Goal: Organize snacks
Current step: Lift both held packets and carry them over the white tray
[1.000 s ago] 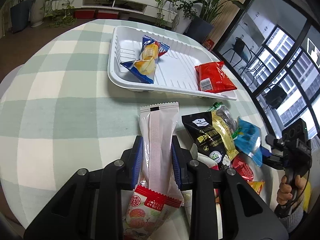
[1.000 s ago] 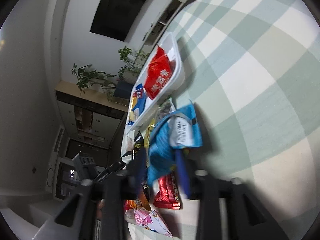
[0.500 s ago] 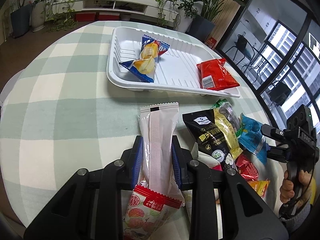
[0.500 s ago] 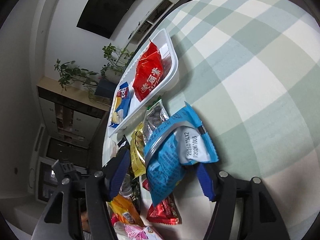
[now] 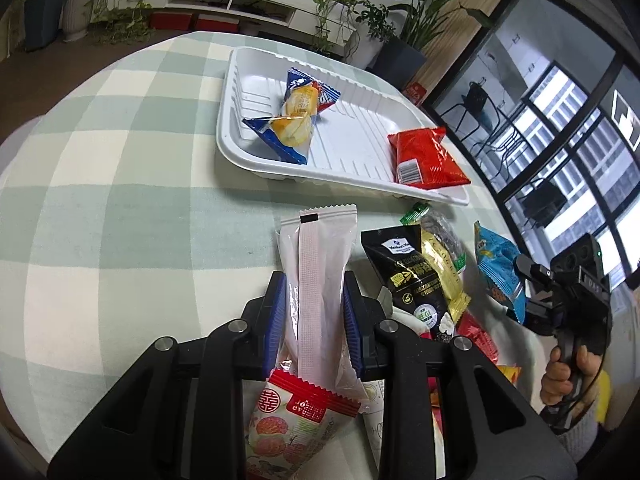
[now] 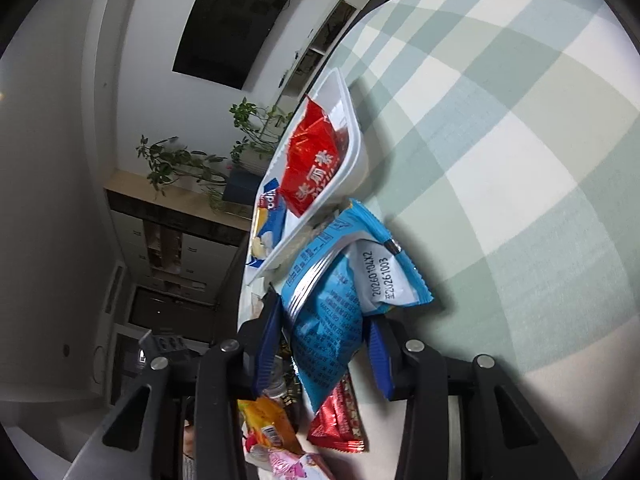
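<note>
The left gripper (image 5: pixel 314 312) is clamped on a long white snack packet (image 5: pixel 318 280), which runs lengthwise between the two blue finger pads (image 5: pixel 276 312) with both pads pressed against its sides. The packet's sealed far end sticks out beyond the fingertips toward the white tray (image 5: pixel 256 160), and its red-banded printed end lies back under the gripper body.

The tray sits toward the far edge of the checked tablecloth (image 5: pixel 120 200). It holds a blue-and-yellow packet (image 5: pixel 294 124) at its left end and a red packet (image 5: pixel 424 158) at its right end.

The right gripper (image 6: pixel 320 344) has a blue snack bag (image 6: pixel 336 312) between its fingers, the left pad against the bag and the right pad just beside it; I cannot tell whether the fingers are actually squeezing it. The bag's white date panel end juts past the fingertips. Below it lie a red wrapper (image 6: pixel 340 420) and an orange packet (image 6: pixel 268 420).

Between the two grippers, near the tray's front right corner, a black pouch (image 5: pixel 412 276) and a gold packet (image 5: pixel 442 276) lie in a loose pile.
</note>
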Demonstrator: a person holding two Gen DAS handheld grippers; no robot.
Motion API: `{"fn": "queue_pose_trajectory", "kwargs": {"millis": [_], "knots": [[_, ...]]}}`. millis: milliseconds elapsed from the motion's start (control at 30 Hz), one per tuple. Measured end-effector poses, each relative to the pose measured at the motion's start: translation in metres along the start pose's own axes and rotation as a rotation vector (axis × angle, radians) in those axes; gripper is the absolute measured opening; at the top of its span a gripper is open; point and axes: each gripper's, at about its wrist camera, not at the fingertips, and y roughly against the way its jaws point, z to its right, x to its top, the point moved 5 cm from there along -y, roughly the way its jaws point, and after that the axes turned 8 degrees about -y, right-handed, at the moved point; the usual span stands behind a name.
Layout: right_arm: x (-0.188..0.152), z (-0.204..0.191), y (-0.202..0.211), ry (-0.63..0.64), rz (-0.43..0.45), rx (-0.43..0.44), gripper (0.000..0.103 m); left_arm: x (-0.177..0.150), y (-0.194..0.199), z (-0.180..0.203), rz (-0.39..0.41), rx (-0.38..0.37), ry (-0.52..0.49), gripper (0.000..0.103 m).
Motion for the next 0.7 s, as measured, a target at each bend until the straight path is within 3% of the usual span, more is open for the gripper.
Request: {"fn": "queue_pose_trajectory", "kwargs": {"millis": [267, 700], "knots": [[0.000, -0.022, 0.011, 0.001, -0.012, 0.109, 0.043, 0.006, 0.014, -0.006, 0.038, -0.063, 0.071, 0.025], [0.006, -0.049, 0.009, 0.053, -0.022, 0.144, 0.043, 0.018, 0.028, -0.005, 0.117, -0.156, 0.130, 0.025]]}}
